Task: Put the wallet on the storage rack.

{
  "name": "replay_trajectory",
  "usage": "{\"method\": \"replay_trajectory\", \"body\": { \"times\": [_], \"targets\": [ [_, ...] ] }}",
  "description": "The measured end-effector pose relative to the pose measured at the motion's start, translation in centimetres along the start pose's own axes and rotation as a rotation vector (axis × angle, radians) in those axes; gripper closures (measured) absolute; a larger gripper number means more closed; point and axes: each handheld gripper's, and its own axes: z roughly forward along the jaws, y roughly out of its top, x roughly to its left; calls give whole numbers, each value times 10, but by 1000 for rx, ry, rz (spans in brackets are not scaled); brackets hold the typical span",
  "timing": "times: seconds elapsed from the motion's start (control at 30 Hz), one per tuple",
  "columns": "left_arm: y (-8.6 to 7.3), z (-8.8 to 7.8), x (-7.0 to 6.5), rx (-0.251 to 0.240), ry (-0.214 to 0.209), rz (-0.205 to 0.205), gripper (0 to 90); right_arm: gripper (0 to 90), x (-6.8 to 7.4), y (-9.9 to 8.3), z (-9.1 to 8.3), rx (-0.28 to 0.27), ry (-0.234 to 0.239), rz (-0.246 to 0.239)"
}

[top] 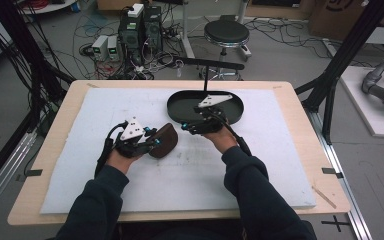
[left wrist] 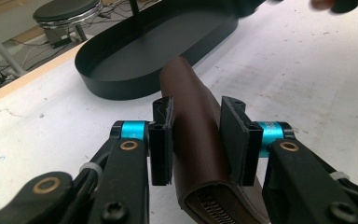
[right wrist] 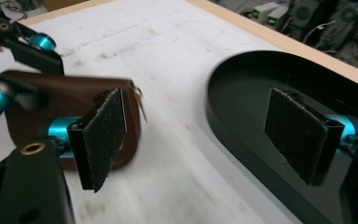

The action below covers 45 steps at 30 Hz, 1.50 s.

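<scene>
- The brown leather case [left wrist: 191,121] sits between our left gripper's [left wrist: 196,140] fingers [left wrist: 162,140]; the pads press its two flanks, so we judge it clamped, its zipped end toward the camera
- In the high view we hold the case just above or on the white worktop [top: 80,165], beside the left hand [top: 122,159]; which of the two we cannot tell
- Our right gripper's [right wrist: 205,135] fingers [right wrist: 103,135] stand wide apart with nothing between them; they hang over the near rim of the black oval tray [right wrist: 242,84]
- The tray lies bare, near the case but apart from it
- As we judge it, the pickup is done; carrying the case into the tray and letting go are left
</scene>
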Motion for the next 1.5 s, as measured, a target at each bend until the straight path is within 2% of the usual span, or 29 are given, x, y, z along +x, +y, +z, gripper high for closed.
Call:
{"method": "replay_trajectory", "body": {
  "times": [0.03, 0.1, 0.3, 0.43, 0.47, 0.57, 0.6, 0.63, 0.67, 0.7, 0.77, 0.8, 0.83, 0.9, 0.97, 1.0, 1.03, 1.13, 1.23, 1.27, 1.33, 1.37, 1.4, 1.43, 1.47, 1.5],
  "targets": [
    [0, 0, 0, -1, -3, -5, 650, 213, 0, 0, 0, 0, 0, 0],
    [-1, 0, 1, 0, -7, -6, 647, 213, 6, 7, 14, 4, 10, -17],
    [-1, 0, 2, -4, -17, -10, 645, 213, 13, 18, 35, 26, 16, -27],
    [-1, -1, 3, 1, -20, -14, 643, 215, 15, 18, 41, 44, 11, -43],
    [-1, -1, 3, 0, -22, -22, 641, 215, 15, 18, 42, 51, 16, -29],
    [-2, -1, 5, -17, -46, -68, 620, 215, 15, 17, 41, 58, 16, -38],
    [-1, -2, 6, -29, -41, -113, 585, 216, 15, 17, 41, 61, 16, -37],
    [-1, -4, 8, -48, -26, -183, 418, 215, 14, 17, 40, 69, 1, -42],
    [-1, -4, 8, -48, -26, -183, 367, 215, 13, 17, 39, 70, -1, -39],
    [-1, -5, 8, -50, -14, -203, 319, 215, 12, 16, 39, 70, 0, -41],
    [-3, -6, 9, -24, -15, -223, 293, 215, 13, 16, 39, 74, -4, -33],
    [-6, -3, 9, 14, -28, -238, 289, 215, 14, 16, 39, 67, 2, -36],
    [-6, -3, 9, 14, -28, -238, 290, 215, 14, 16, 39, 67, 2, -36],
    [-10, 1, 8, 62, -31, -236, 292, 215, 15, 17, 40, 65, 4, -37],
    [-13, 4, 8, 76, -56, -238, 460, 215, 15, 17, 38, 65, 12, -33],
    [-14, 6, 8, 84, -71, -229, 460, 215, 15, 17, 38, 65, 12, -33],
    [-15, 7, 7, 94, -81, -216, 568, 215, 12, 16, 33, 63, 12, -17],
    [-15, 6, 9, 77, -98, -240, 621, 215, 8, 15, 25, 73, 9, 3],
    [-14, 5, 10, 60, -86, -238, 644, 215, -3, 9, -1, 40, -4, -1],
    [-14, 4, 11, 53, -86, -241, 647, 215, -3, 9, -1, 40, -4, -1],
    [-14, 3, 13, 24, -82, -257, 649, 214, -10, 2, -18, 23, -14, 7],
    [-13, 1, 15, 12, -79, -260, 650, 214, -17, -7, -36, 34, -41, -1],
    [-11, 1, 16, -2, -78, -268, 650, 214, -17, -7, -36, 34, -41, -1],
    [-9, 0, 18, -11, -78, -270, 650, 214, -21, -12, -46, 32, -58, -14],
    [-6, 0, 20, -23, -77, -274, 651, 214, -28, -22, -66, 11, -93, -15],
    [-3, -1, 23, -28, -79, -270, 651, 214, -31, -27, -76, 3, -105, -14]
  ]
}}
